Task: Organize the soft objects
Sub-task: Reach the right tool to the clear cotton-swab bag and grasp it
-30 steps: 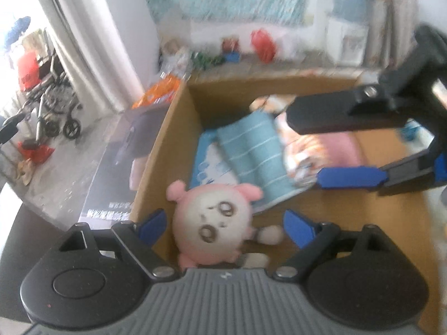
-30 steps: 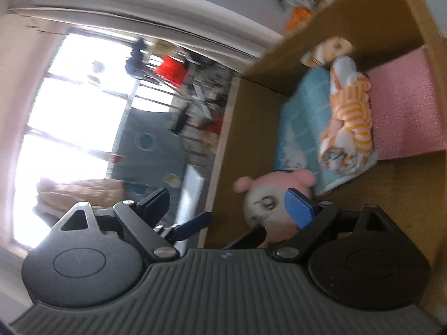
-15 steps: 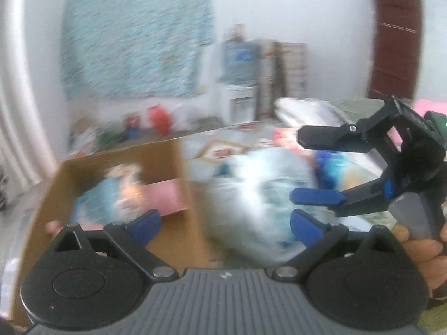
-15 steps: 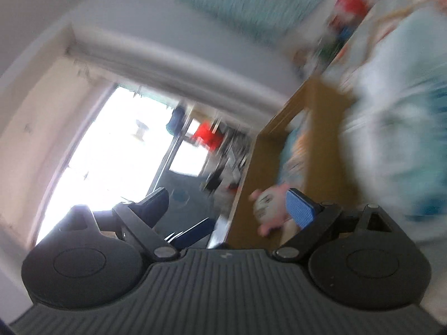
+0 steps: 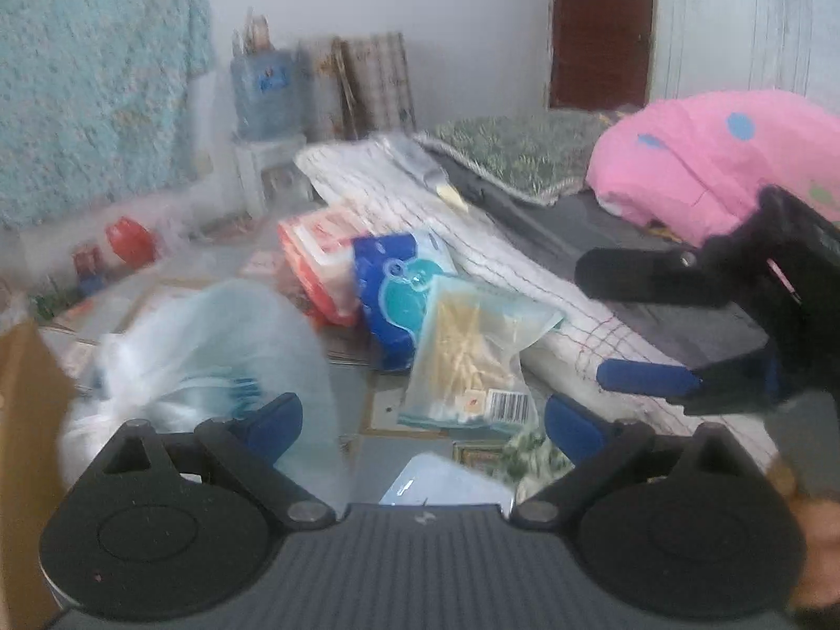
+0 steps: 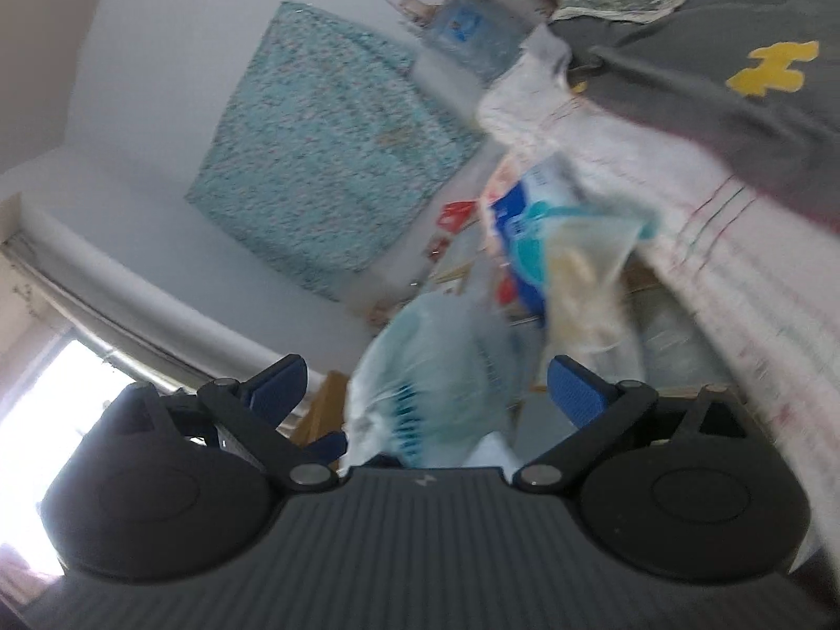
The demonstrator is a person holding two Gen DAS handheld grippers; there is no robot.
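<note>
My left gripper (image 5: pixel 422 417) is open and empty above a pile of soft packs on the floor. In its view a pale blue plastic bag (image 5: pixel 210 352) lies at the left, a clear pack of yellowish sticks (image 5: pixel 472 362) in the middle, with a blue tissue pack (image 5: pixel 394 289) and a red-and-white pack (image 5: pixel 315 257) behind. My right gripper (image 5: pixel 630 325) shows at the right of that view, open and empty. In the right wrist view my right gripper (image 6: pixel 425 386) is open, tilted, with the pale blue bag (image 6: pixel 441 362) and the stick pack (image 6: pixel 583 273) ahead, blurred.
The cardboard box edge (image 5: pixel 21 420) is at the far left. A checked white mattress (image 5: pixel 472 220) and a pink spotted quilt (image 5: pixel 709 157) lie to the right. A water jug (image 5: pixel 262 89) and a dark door (image 5: pixel 598 26) stand at the back wall.
Both grippers have swung right, away from the cardboard box with the pink plush toy, to the pile of packs on the floor. Both stay open and empty.
</note>
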